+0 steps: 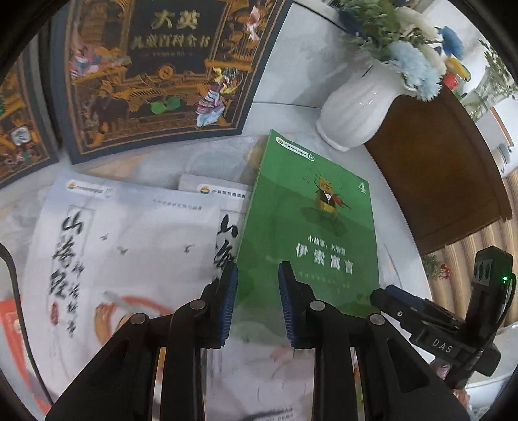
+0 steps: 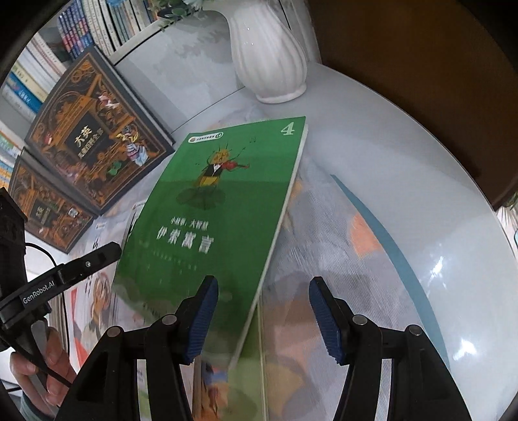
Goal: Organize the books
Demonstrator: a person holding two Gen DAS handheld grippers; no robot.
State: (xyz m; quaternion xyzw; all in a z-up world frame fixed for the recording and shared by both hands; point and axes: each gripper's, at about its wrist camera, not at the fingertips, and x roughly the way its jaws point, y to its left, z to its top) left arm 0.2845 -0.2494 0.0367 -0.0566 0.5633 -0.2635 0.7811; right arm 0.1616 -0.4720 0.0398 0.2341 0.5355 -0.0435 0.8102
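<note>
Green book: the green paperback [image 1: 310, 226] marked 4 lies cover up, overlapping the white ink-brush paperbacks [image 1: 123, 246], towards the table's [image 2: 404, 155] far side, its top corner near the white ribbed vase [image 1: 359, 107].
Risk: a slip. The cover looks glossy and thin, so jaws pressing down on it could skate off or crease a corner. A push could slide it into the vase; that is a judgement.
Left gripper: the left gripper [image 1: 259, 291] hovers over the book's near left corner, jaws narrow, nothing between them.
Right gripper: the right gripper [image 2: 264, 311] straddles the book's near right edge, jaws moderately apart, pads not pressing.
Beyond: two dark ornate hardbacks [image 2: 97, 136] lean at the table's back left edge, with shelved books [image 2: 97, 29] behind them.
</note>
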